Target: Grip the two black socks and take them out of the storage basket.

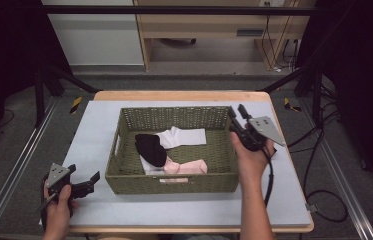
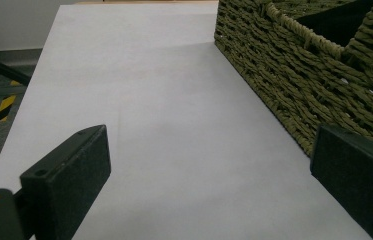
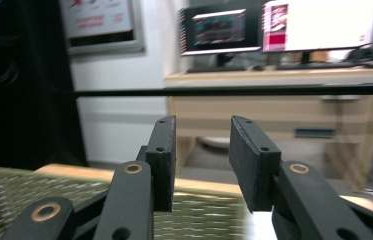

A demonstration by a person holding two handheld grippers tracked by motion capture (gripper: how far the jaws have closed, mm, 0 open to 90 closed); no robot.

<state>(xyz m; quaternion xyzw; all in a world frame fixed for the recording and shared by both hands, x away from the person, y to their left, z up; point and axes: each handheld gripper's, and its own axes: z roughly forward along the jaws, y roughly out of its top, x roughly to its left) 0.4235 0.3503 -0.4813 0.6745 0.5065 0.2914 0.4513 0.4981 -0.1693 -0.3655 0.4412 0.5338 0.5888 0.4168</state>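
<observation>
Over the right rim of the woven basket (image 1: pixel 124 176) I hold my right claw (image 1: pixel 238 116), jaws parted a little with nothing between them. My left claw (image 1: pixel 85 182) rests wide open and empty on the worktop (image 1: pixel 94 125), just beside the basket's near left corner. Black, white and pink socks (image 1: pixel 171 150) lie inside the basket.

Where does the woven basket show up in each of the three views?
High view: the woven basket sits mid-table, holding socks.
Left gripper view: its side wall fills the upper right.
Right gripper view: its rim lies low, behind the jaws.
Shared landmark: the grey table mat, beside the basket in the left gripper view.
</observation>
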